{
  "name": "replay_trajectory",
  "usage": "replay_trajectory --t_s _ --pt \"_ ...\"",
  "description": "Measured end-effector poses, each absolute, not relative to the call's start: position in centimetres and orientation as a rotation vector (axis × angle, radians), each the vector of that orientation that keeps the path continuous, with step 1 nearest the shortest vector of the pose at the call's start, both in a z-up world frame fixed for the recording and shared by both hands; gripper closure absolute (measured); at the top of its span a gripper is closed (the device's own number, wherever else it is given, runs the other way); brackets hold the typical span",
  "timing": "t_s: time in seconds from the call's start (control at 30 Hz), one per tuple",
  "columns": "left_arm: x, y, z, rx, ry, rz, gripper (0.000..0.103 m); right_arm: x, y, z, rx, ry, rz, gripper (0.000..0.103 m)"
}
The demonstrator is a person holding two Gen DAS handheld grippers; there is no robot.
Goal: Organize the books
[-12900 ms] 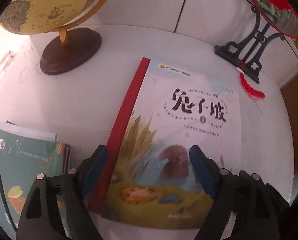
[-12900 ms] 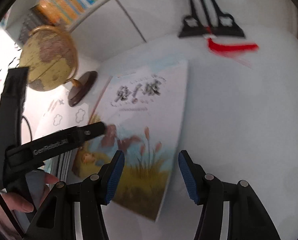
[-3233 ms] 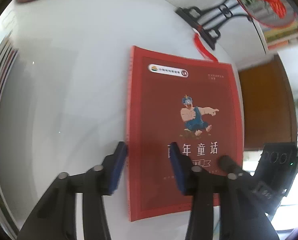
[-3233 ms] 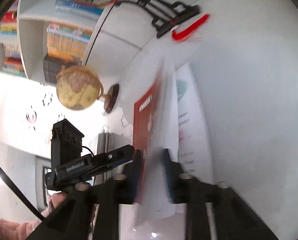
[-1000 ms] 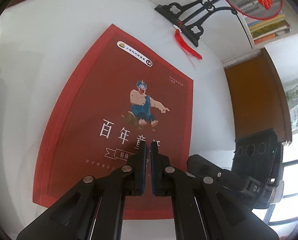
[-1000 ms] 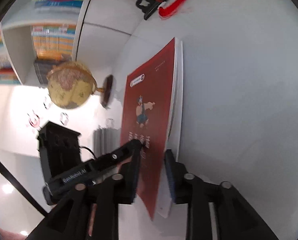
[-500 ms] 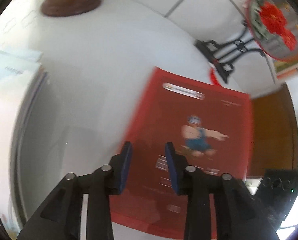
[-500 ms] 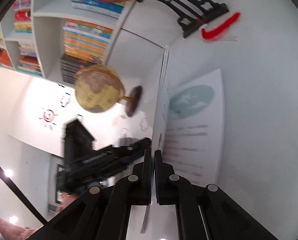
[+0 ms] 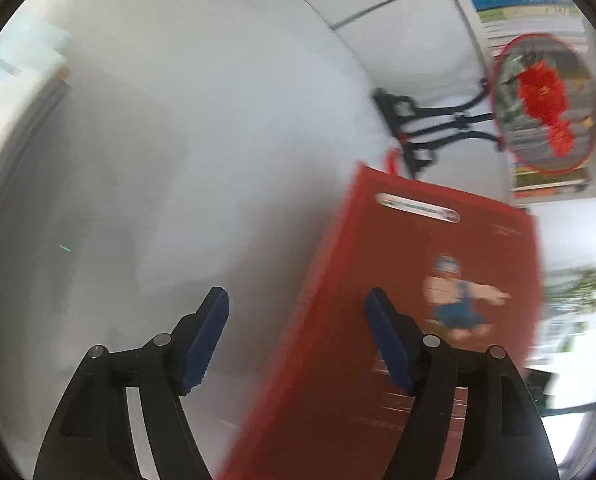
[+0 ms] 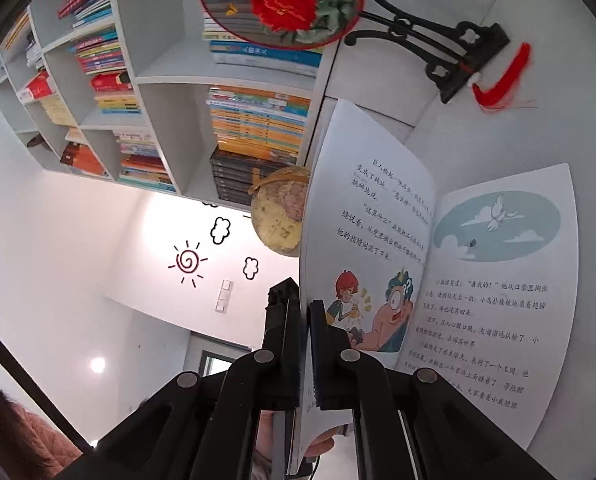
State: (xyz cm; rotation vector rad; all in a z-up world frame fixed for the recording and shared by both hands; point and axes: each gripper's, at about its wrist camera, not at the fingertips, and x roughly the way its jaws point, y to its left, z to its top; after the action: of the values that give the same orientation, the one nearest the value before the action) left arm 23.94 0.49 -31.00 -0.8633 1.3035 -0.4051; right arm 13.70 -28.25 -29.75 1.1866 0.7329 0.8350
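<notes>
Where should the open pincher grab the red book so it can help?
Judging by its pose, take the red book by its spine edge, coming in from the table side. The right gripper has lifted the cover and some pages by their outer edge, so the spine side faces the open left gripper.

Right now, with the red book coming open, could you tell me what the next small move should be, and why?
Probably bring the open left gripper onto the red book cover to steady it: the right gripper is shut on a raised sheaf of pages, so the book gapes open instead of lifting whole, and nothing lies between the left jaws.
</notes>
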Motion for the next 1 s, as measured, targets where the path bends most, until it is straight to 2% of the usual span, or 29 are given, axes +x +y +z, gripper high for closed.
replay_trajectory --t_s 0.1,0.17,0.23,0.47,0.7,0.9,0.93,0.97,1.0 --pt "23.9 0.0 -30.2 -0.895 1.258 -0.442 0.04 13.7 -28.2 -30.4 1.19 0.758 0.835 0.098" --pt "23.7 0.3 -29.7 -0.844 1.227 -0.408 0.057 13.5 -28.6 -31.1 1.214 0.758 0.815 0.098" --pt "23.3 1.4 -29.7 -0.879 1.214 -0.391 0.064 13.5 -29.0 -31.5 1.195 0.778 0.765 0.098" --pt "23.6 1.4 -29.9 -0.928 1.187 -0.458 0.065 14.1 -29.2 -33.8 1.043 0.979 0.547 0.099" --pt "23.2 0.6 -30.3 -0.97 1.196 -0.548 0.065 14.4 -28.6 -35.5 0.963 1.077 0.45 0.098" --pt "22.8 -1.7 -31.2 -0.723 1.299 -0.475 0.065 14.1 -29.1 -36.6 0.952 1.114 0.398 0.099" --pt "22.6 -1.7 -31.2 -0.721 1.284 -0.462 0.069 14.1 -29.2 -36.8 0.954 1.122 0.395 0.098" --pt "22.4 -1.5 -31.1 -0.712 1.271 -0.439 0.082 14.1 -29.3 -37.0 0.971 1.125 0.392 0.098" --pt "22.3 -1.4 -31.1 -0.691 1.27 -0.414 0.09 14.0 -29.4 -37.0 0.983 1.123 0.396 0.098"
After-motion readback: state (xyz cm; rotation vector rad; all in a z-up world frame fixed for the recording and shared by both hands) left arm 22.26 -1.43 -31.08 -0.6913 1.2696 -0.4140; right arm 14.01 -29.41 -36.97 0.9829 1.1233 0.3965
